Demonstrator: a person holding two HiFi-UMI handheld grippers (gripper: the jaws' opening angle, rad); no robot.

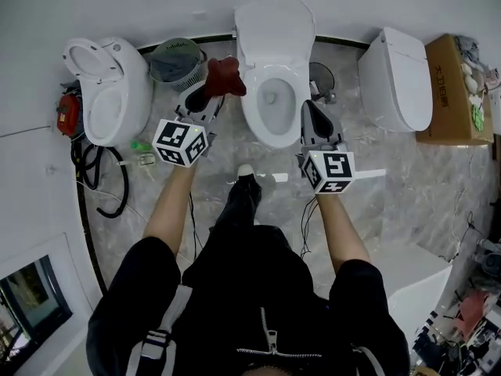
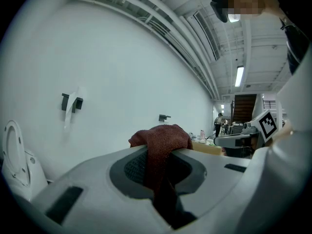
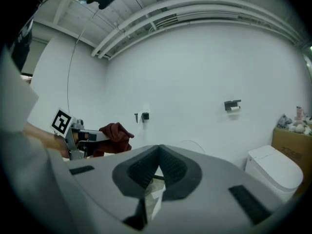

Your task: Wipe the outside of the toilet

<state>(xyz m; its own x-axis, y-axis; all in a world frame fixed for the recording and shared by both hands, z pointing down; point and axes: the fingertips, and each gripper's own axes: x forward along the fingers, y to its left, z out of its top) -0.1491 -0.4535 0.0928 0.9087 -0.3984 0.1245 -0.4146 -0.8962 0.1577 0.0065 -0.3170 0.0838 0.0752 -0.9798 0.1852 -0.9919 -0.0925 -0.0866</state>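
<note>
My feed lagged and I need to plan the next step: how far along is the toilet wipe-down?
Done: the left gripper is shut on the red cloth. In hand: the cloth is held beside the left rim of the open toilet, not visibly pressed on it; the right gripper is shut, empty, to its right. Left: seemingly all the wiping; no surface shows wipe marks.

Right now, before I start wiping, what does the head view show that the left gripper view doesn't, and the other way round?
Only the head view: the open middle toilet, the green wastebasket beside it, and a black hose on the floor. Only the left gripper view: a wall bracket, a ceiling strip light and a distant person. Both: the left gripper shut on the red cloth, and the right gripper.
</note>
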